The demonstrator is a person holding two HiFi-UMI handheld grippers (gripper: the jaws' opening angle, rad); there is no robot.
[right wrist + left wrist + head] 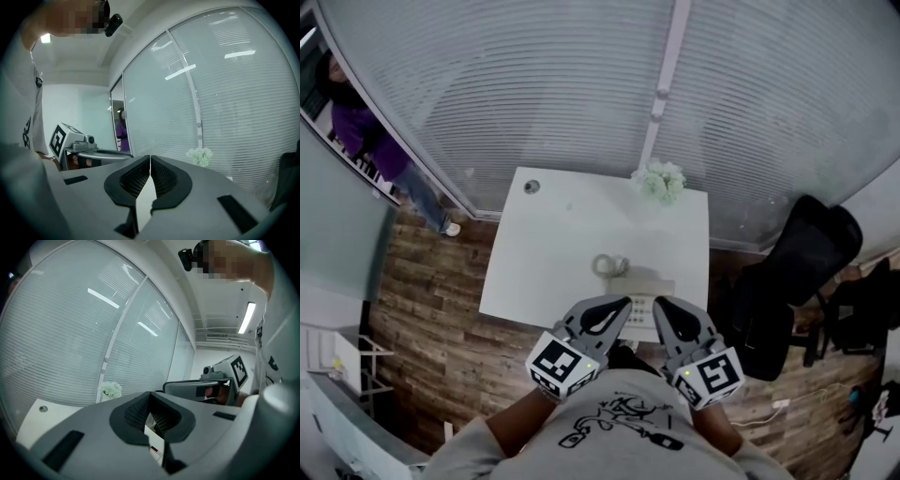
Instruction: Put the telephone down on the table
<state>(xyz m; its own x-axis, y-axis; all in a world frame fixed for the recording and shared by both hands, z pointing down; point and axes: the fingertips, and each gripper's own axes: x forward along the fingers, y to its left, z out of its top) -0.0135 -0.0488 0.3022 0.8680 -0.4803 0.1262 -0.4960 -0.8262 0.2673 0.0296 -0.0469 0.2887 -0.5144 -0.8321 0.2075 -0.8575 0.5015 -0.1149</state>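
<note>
The white telephone (645,292) lies on the white table (544,272) near its front edge, and its coiled cord (610,265) sits just behind it. Both grippers hover side by side above the phone's near end and hide part of it. My left gripper (617,307) is shut with nothing in it, and in its own view the pads (140,414) meet with a sliver of the phone below. My right gripper (662,307) is shut and empty too, its pads (161,177) touching.
A bunch of white flowers (660,181) stands at the table's far edge against the blinds-covered glass wall. A black office chair (797,272) is to the right of the table. A person in purple (358,127) stands behind the glass at far left. Wooden floor surrounds the table.
</note>
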